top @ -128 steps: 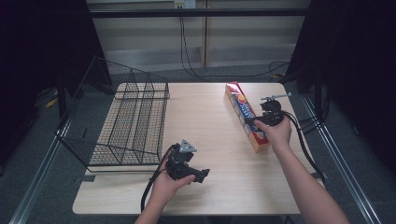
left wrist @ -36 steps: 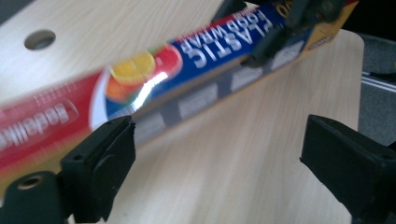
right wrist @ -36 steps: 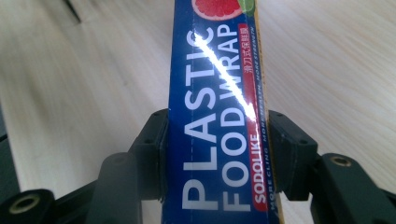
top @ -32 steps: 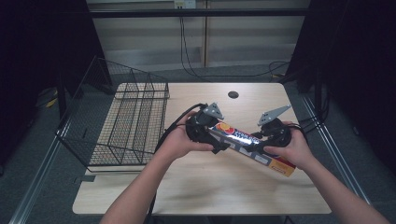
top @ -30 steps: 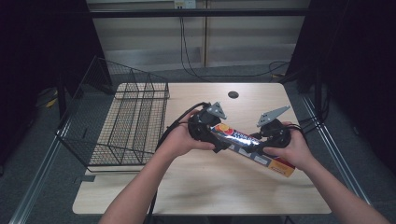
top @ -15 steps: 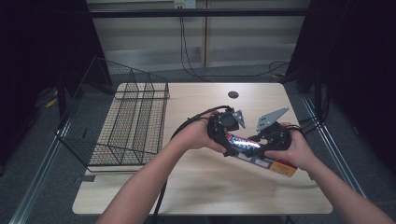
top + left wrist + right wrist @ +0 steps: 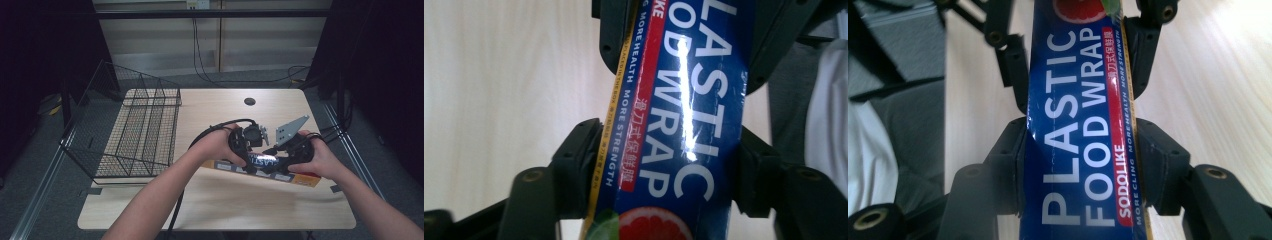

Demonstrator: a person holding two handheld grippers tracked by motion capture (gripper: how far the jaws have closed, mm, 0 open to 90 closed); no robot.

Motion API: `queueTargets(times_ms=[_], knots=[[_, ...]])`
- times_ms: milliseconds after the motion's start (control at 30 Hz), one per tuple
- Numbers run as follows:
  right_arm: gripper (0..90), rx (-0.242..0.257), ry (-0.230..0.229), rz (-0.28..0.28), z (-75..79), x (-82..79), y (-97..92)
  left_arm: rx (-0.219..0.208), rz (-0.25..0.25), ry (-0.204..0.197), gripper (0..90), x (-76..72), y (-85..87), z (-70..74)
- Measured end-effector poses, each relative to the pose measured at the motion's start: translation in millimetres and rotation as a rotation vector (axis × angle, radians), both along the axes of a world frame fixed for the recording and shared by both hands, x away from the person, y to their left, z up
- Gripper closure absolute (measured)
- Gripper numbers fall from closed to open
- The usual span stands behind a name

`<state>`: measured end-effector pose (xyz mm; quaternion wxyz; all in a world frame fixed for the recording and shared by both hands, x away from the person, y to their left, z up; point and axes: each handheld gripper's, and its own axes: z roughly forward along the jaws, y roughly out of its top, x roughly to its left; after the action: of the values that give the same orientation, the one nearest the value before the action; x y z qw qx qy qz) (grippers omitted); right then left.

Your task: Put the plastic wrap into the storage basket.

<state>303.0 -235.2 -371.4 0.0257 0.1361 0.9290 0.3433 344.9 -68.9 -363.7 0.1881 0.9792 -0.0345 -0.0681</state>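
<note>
Now our left claw (image 7: 659,165) has just been closing, its pads pressing both long sides of the box (image 7: 260,167); our right claw (image 7: 1080,165) is clamped on it too. We hold the box between us above the surface (image 7: 210,205), long axis running claw to claw. Left of us sits the basket (image 7: 145,130), nearer our left hand (image 7: 217,147).
</note>
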Motion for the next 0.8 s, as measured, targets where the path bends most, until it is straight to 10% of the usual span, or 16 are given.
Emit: queueTargets(times_ms=[200, 233, 367, 800], knots=[[40.7, 0.035, 0.022, 0.067, -3.4, 4.7, -3.2, -0.017, 0.057, -0.011, 42.6, -7.9, 2.9, 2.5], [23.9, 0.049, 0.024, 0.033, -0.5, 8.6, -7.8, 0.022, 0.101, -0.007, 43.3, -7.2, 5.2, 1.9], [6.3, 0.045, 0.033, -0.008, 5.8, 10.0, -18.0, 0.077, 0.197, -0.017, 43.9, -4.3, 14.9, -1.2], [3.1, 0.08, -0.004, -0.236, -5.1, 10.5, -40.5, 0.051, 0.431, -0.004, 43.9, 21.7, 58.0, 18.8]])
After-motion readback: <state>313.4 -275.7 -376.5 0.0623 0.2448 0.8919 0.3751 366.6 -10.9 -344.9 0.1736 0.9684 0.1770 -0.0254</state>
